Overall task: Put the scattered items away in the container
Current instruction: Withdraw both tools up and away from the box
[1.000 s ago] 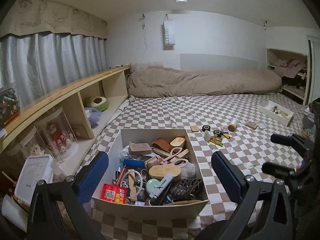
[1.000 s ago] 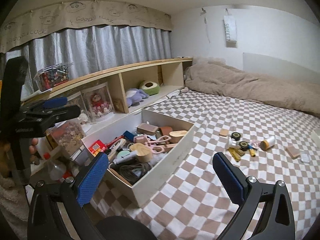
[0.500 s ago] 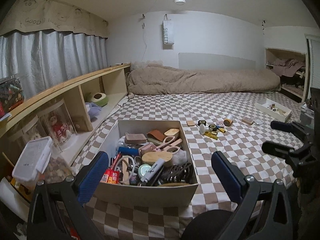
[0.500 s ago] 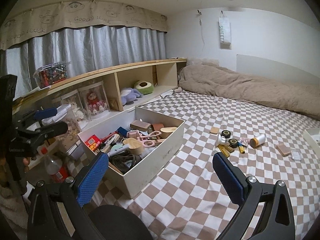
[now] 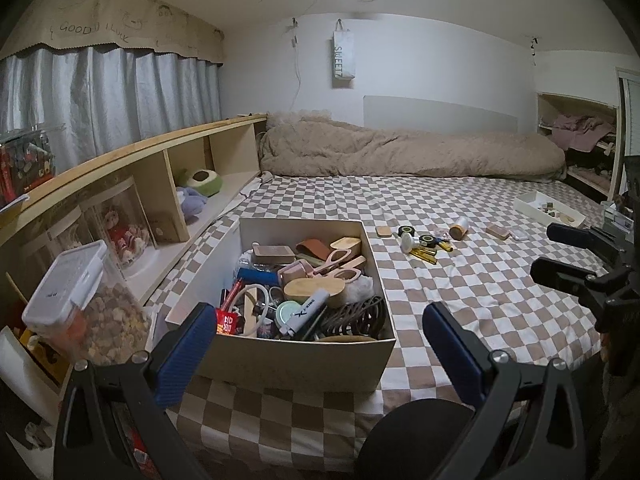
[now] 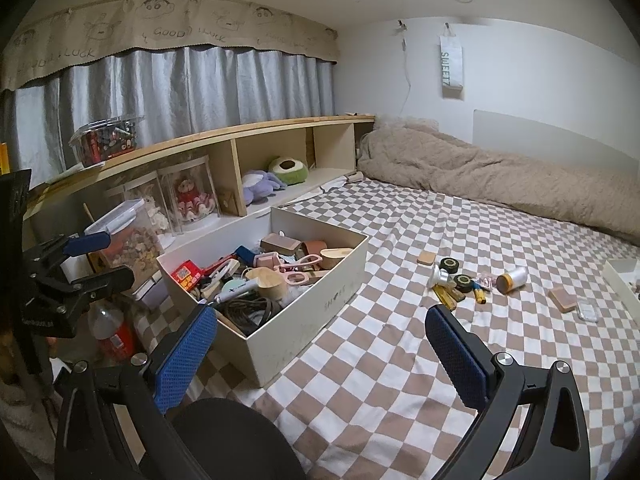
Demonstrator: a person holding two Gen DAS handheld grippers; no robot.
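Left gripper spread wide, holding nothing, hung above near edge of box. Right gripper likewise splayed and bare, beside box on checkered bedsheet. Box crammed full. Beyond, batteries, tape rolls and spool lay scattered, well apart from box.

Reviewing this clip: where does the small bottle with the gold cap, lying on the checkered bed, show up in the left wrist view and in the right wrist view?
Left wrist: the gold-capped bottle lies right of centre, upper middle, beyond the box.
Right wrist: the same bottle lies right of centre, mid-height, right of the box.
Shared landmark: the black tape rolls just left of it.
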